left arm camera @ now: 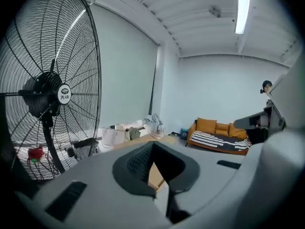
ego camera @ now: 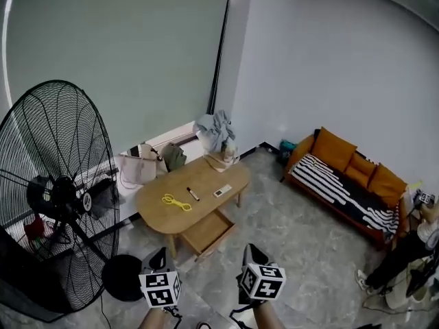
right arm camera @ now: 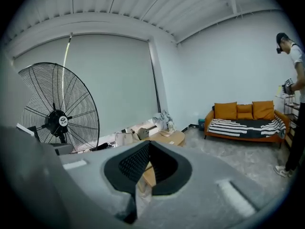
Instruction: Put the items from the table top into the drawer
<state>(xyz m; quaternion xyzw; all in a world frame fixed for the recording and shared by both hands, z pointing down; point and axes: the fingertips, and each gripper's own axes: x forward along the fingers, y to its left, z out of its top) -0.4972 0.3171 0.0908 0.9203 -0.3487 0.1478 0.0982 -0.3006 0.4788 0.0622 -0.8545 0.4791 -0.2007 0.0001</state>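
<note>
The bench (ego camera: 206, 177) looks like light wood, smooth, with a soft shine. The drawer (ego camera: 206, 230) looks like the same wood. The floor (ego camera: 295, 232) is grey tile like stone, smooth and a bit shiny. The fan (ego camera: 48, 184) has a cage of thin black metal wire. The sofa (ego camera: 346, 184) has orange cloth cushions and a black-and-white striped cloth on the seat. The pile of grey cloth (ego camera: 216, 130) looks soft and crumpled. The wall (ego camera: 329, 60) is plain and matt. The left gripper (left arm camera: 155, 168) and the right gripper (right arm camera: 148, 168) have smooth, matt grey plastic shells. Their fingers (left arm camera: 137, 162) are black, with a rough, bumpy face.
</note>
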